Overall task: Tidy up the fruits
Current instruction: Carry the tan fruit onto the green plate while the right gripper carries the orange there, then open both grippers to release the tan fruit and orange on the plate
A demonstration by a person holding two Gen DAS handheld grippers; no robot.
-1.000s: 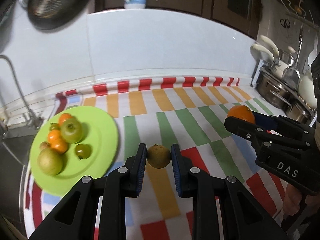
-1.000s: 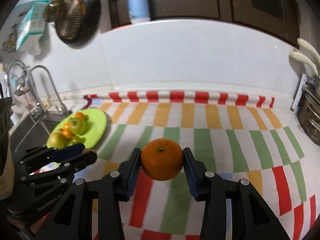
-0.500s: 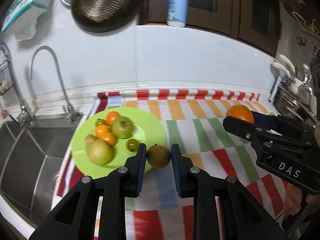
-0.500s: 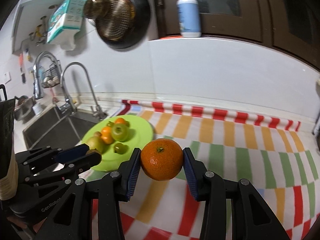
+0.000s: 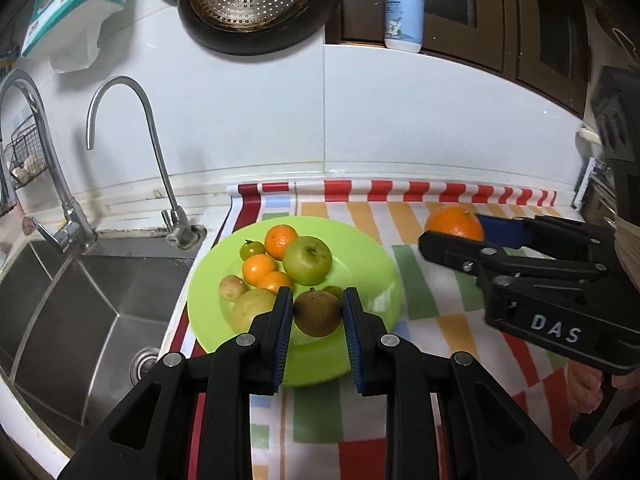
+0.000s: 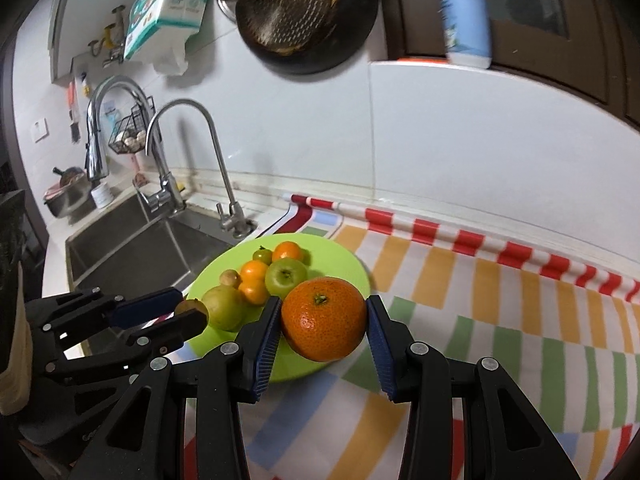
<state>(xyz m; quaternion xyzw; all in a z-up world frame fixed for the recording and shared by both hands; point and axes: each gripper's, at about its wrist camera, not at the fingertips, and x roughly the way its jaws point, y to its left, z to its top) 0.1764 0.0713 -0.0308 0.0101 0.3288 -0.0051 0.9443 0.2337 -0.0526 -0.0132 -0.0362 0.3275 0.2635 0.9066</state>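
My left gripper (image 5: 317,314) is shut on a brown-green round fruit (image 5: 318,312) and holds it above the near part of the green plate (image 5: 372,276). The plate carries a green apple (image 5: 308,260), small oranges (image 5: 260,269), a pear (image 5: 254,308) and small green fruits. My right gripper (image 6: 323,320) is shut on a large orange (image 6: 323,318), held above the plate's right edge (image 6: 352,264). The right gripper also shows in the left wrist view (image 5: 452,236), and the left gripper in the right wrist view (image 6: 188,308).
A steel sink (image 5: 72,300) with two taps (image 5: 160,160) lies left of the plate. The striped cloth (image 5: 440,312) covers the counter. A pan and strainer (image 5: 256,4) hang on the white wall, and a bottle (image 5: 404,8) stands on the ledge.
Both grippers have swung left with their fruits. The plate now lies right under them, and the sink has come into view.
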